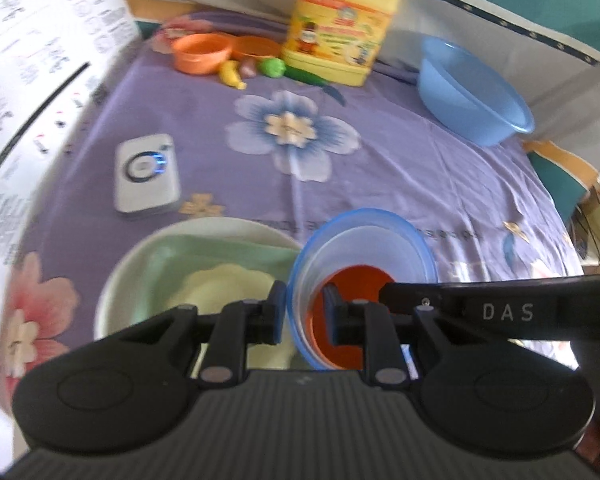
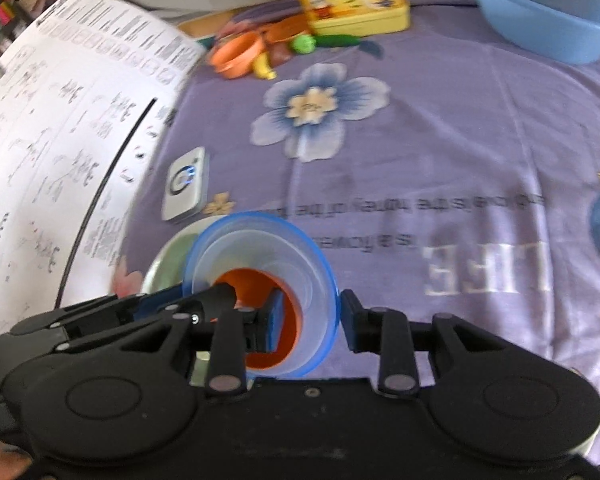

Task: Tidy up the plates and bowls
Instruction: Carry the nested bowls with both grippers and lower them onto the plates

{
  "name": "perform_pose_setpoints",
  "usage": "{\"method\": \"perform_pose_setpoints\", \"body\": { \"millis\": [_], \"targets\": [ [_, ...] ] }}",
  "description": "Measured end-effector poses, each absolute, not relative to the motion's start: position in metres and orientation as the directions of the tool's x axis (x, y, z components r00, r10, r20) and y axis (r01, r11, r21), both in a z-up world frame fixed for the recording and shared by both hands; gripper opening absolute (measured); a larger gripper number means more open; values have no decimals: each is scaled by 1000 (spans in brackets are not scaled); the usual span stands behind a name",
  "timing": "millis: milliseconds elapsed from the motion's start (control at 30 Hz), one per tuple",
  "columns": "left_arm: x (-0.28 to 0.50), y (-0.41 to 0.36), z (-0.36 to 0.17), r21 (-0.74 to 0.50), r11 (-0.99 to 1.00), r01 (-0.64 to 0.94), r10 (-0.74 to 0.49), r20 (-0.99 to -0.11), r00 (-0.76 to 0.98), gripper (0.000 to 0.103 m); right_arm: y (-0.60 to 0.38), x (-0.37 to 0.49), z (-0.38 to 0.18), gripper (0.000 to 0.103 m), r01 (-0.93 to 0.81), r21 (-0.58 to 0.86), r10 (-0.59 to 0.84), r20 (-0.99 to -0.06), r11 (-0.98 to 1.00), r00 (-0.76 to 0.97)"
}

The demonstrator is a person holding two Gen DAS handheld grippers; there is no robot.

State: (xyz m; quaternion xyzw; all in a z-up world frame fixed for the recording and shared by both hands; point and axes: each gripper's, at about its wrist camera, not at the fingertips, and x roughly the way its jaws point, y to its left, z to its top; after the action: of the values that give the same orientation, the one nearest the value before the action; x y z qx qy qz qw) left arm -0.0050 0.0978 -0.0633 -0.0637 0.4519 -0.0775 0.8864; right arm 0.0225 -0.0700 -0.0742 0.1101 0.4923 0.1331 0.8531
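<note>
While we hold it above the purple cloth (image 1: 380, 184), the clear blue-rimmed bowl (image 1: 364, 248) hangs just beside a white plate (image 1: 120, 280). It looks light, stiff and slippery, best pinched at the rim. Our left claw (image 1: 302, 314) is nearly closed on its left wall, our right claw (image 2: 308, 318) narrowly closed on its right wall, one finger (image 2: 274, 320) inside.

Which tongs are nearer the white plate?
Left. The left tongs grip the blue-rimmed bowl's wall beside the white plate; the right tongs grip its far wall.
</note>
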Motion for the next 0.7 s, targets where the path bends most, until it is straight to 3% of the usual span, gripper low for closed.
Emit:
{"method": "perform_pose_setpoints", "body": {
  "millis": [700],
  "targets": [
    [-3,152,-73,-144,989,-23,-109,-832,544,19,-15,44,-97,31,-165,388,421,-846,907,327]
  ]
}}
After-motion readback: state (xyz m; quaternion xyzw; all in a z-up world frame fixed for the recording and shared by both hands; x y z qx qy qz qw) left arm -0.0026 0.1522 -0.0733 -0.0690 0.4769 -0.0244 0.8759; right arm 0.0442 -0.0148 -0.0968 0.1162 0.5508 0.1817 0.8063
